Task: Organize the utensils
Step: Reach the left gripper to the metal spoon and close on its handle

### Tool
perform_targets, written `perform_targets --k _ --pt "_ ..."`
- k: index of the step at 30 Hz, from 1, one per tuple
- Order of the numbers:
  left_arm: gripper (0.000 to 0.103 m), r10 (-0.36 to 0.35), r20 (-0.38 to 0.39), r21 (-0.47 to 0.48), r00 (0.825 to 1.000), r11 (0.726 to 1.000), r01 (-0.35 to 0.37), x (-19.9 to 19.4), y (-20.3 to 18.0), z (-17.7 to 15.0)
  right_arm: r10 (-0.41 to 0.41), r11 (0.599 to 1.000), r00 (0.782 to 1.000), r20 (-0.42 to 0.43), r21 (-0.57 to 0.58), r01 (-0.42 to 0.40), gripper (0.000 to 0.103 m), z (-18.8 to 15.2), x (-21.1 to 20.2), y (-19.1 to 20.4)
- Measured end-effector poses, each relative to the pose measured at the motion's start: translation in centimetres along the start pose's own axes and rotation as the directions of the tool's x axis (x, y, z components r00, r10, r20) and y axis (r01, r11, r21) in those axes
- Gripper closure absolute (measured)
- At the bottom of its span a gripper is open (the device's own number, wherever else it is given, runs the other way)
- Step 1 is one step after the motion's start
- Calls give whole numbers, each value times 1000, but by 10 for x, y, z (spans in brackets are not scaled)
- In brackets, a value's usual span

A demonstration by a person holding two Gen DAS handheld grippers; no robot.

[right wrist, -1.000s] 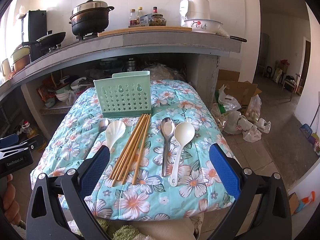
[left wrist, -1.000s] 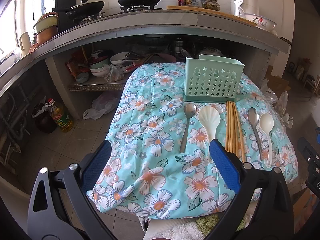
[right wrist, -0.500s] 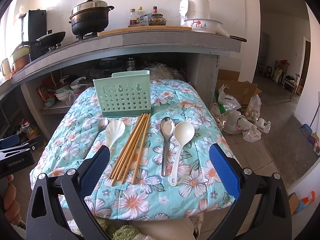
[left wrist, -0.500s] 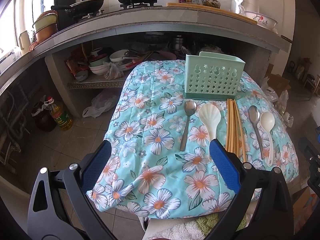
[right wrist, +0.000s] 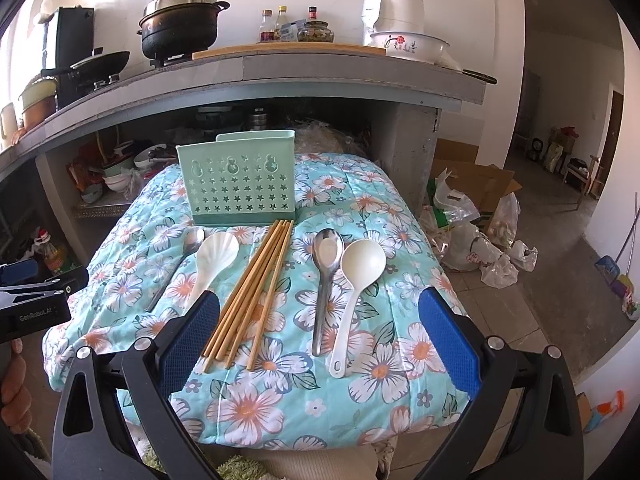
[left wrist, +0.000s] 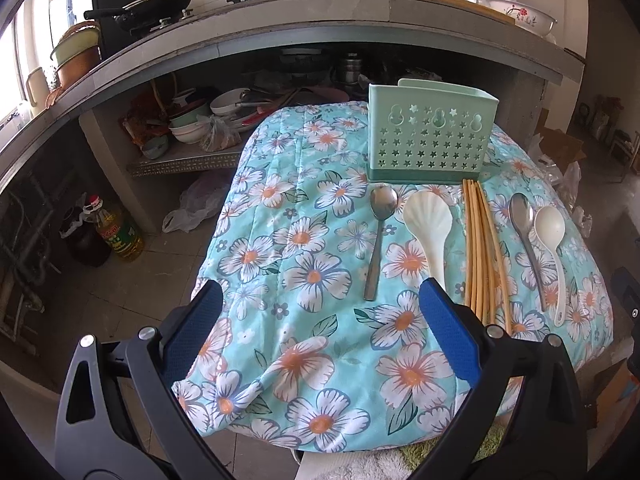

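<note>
A mint green utensil holder (left wrist: 430, 138) (right wrist: 238, 182) stands upright at the far end of a floral cloth-covered table (left wrist: 312, 264) (right wrist: 404, 216). In front of it lie, left to right, a metal spoon (left wrist: 378, 236) (right wrist: 192, 240), a white shell-shaped scoop (left wrist: 428, 228) (right wrist: 212, 260), several wooden chopsticks (left wrist: 480, 248) (right wrist: 252, 292), a second metal spoon (left wrist: 526, 236) (right wrist: 326, 268) and a white plastic spoon (left wrist: 554, 256) (right wrist: 356, 284). My left gripper (left wrist: 320, 334) is open and empty above the table's near left part. My right gripper (right wrist: 320, 338) is open and empty above the near edge, in front of the chopsticks and spoons.
A concrete counter (right wrist: 320, 68) with pots and bottles runs behind the table. Dishes fill the shelf (left wrist: 192, 152) below it. An oil bottle (left wrist: 118, 232) stands on the floor at left. Plastic bags and a cardboard box (right wrist: 476, 200) lie on the floor at right.
The left gripper has moved slightly forward and lower toward the table. The right gripper has barely moved. All utensils lie where they were.
</note>
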State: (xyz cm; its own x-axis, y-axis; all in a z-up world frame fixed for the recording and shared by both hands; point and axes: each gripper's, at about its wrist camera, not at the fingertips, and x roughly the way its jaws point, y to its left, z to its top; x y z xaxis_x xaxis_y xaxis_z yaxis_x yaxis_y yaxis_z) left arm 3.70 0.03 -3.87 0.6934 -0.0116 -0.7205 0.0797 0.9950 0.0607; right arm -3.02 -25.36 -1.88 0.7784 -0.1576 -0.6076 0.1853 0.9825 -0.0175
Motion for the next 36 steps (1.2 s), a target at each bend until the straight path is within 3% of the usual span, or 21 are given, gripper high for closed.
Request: perform_targets --k 5,9,13,16,19,21,26,32,36 --pt "8 -28 -46 14 999 999 29 26 -5 1 -8 1000 999 -36 -9 7 6 -2 26 -14" --pt "8 -124 -80 -6 989 992 124 51 -5 2 9 1000 998 -59 29 -7 6 -5 46 -32" --pt "8 -295 -48 -54 954 955 292 65 1 5 31 997 998 -61 67 -27 6 -4 63 -43" --pt "8 -365 -43 -114 930 926 359 76 7 11 30 998 997 -67 64 -26 6 -3 75 -44" --pt "8 -388 -65 -166 919 913 374 92 13 18 64 996 995 -72 65 -60 6 0 84 -41" --pt "8 -385 -54 -173 921 912 371 99 15 26 91 994 993 -72 70 -86 6 1 88 -41" --pt "8 -356 -65 -66 932 934 352 116 8 50 139 988 987 -84 76 -133 6 4 98 -37" --pt "9 -356 -95 54 930 931 362 145 -8 77 219 973 969 -119 101 -207 6 -1 107 -34" --pt "29 -361 -130 130 923 917 377 165 -22 91 235 969 963 -131 112 -221 6 -4 109 -36"
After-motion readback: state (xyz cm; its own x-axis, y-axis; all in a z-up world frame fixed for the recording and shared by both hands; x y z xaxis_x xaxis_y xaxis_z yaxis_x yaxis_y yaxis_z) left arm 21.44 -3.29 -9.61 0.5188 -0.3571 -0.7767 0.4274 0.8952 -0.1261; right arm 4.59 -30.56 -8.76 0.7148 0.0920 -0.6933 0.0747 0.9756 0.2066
